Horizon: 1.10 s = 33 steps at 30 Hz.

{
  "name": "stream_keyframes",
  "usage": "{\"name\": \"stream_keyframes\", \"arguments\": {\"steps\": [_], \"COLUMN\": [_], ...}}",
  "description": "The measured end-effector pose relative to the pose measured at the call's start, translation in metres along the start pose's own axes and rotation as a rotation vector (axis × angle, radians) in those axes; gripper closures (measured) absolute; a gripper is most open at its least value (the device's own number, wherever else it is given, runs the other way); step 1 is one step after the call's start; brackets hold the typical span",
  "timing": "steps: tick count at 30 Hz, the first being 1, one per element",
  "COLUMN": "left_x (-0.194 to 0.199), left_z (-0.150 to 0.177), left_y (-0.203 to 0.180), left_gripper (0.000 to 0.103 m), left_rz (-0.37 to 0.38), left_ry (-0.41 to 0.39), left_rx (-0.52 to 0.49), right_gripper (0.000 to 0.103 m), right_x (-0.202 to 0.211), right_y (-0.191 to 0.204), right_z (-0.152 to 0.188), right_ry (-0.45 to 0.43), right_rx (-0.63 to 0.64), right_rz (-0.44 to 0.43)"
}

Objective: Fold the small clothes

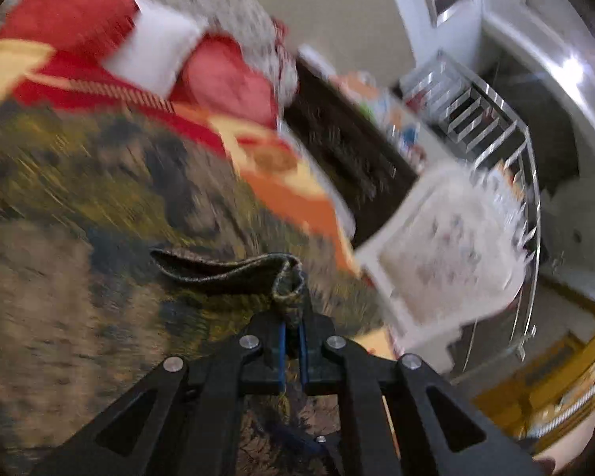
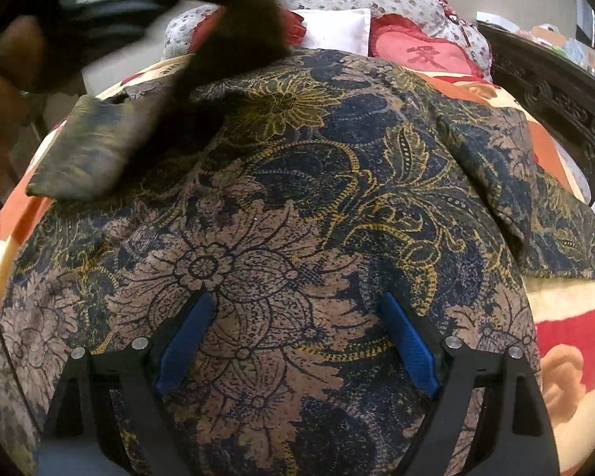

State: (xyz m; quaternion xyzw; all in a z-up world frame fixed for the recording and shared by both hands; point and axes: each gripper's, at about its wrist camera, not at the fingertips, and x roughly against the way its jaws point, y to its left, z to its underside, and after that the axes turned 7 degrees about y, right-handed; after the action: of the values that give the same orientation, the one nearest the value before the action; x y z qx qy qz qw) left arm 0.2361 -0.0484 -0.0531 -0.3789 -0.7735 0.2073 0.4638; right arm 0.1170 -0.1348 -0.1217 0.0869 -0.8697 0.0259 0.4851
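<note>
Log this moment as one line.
left gripper: shut on sleeve | right gripper: open over shirt | bed

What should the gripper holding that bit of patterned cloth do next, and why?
Probably carry the pinched sleeve edge across and lay it on the middle of the floral shirt. The left gripper is shut on that edge and has it lifted, while the right gripper hangs open over the flat body of the shirt, holding nothing. The left view is blurred, so the exact landing spot is uncertain.

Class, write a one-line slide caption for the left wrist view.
Left gripper, shut on a hem of the dark floral-print garment, lifts it over the bed.
</note>
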Motion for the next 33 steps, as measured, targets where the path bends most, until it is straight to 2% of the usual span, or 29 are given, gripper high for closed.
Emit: {"name": "stream_keyframes", "arguments": {"steps": [4,7,11,13,15,16,17,18,19,20,22,26,28,30,32,33], "left_x": [-0.033,-0.04,-0.027,-0.037,-0.046,-0.052,-0.051,-0.053,-0.052,-0.048,-0.031,0.033,0.067,0.092,0.099,0.102], "left_z": [0.002,0.001,0.003,0.0,0.0,0.002,0.006,0.008,0.01,0.012,0.015,0.03,0.052,0.088,0.114,0.126], "left_y": [0.01,0.006,-0.015,-0.023,-0.022,-0.02,-0.019,-0.017,-0.016,-0.014,-0.011,0.006,0.018,0.035,0.049,0.057], "left_gripper": [0.099,0.099,0.099,0.099,0.096,0.092,0.078,0.055,0.044,0.033,0.032,0.032,0.031,0.031,0.031,0.031], "left_rz": [0.085,0.132,0.21,0.197,0.165,0.151,0.149,0.15,0.146,0.124,0.06,-0.062,-0.169,-0.288,-0.362,-0.389], "left_ry": [0.071,0.077,0.074,0.125,0.188,0.221,0.243,0.261,0.265,0.258,0.219,0.084,0.016,-0.03,-0.043,-0.053], "left_rx": [0.036,0.034,0.02,-0.016,-0.011,0.0,0.011,0.032,0.047,0.056,0.057,0.069,0.063,0.064,0.098,0.117], "right_gripper": [0.011,0.011,0.011,0.011,0.011,0.011,0.011,0.011,0.011,0.011,0.011,0.014,0.023,0.023,0.023,0.024], "right_x": [0.0,-0.001,-0.001,-0.001,-0.002,-0.002,-0.002,-0.003,-0.002,-0.002,-0.002,0.008,0.02,0.035,0.042,0.038], "right_y": [-0.001,-0.001,-0.002,-0.004,-0.004,-0.004,-0.003,-0.003,-0.004,-0.003,-0.002,-0.011,-0.027,-0.049,-0.061,-0.064], "right_z": [-0.001,-0.002,-0.002,-0.002,-0.003,-0.003,-0.002,-0.003,-0.002,-0.001,-0.001,-0.001,-0.005,-0.015,-0.026,-0.037], "right_ry": [0.0,-0.001,0.001,-0.003,-0.001,0.0,0.0,0.0,0.0,-0.002,-0.003,-0.034,-0.069,-0.15,-0.213,-0.202], "right_rx": [-0.001,0.0,-0.004,-0.011,-0.012,-0.008,-0.004,-0.002,-0.004,-0.006,-0.006,-0.034,-0.082,-0.13,-0.124,-0.077], "right_rz": [-0.003,-0.004,-0.008,-0.017,-0.018,-0.014,-0.01,-0.009,-0.011,-0.014,-0.016,-0.056,-0.11,-0.116,-0.2,-0.347]}}
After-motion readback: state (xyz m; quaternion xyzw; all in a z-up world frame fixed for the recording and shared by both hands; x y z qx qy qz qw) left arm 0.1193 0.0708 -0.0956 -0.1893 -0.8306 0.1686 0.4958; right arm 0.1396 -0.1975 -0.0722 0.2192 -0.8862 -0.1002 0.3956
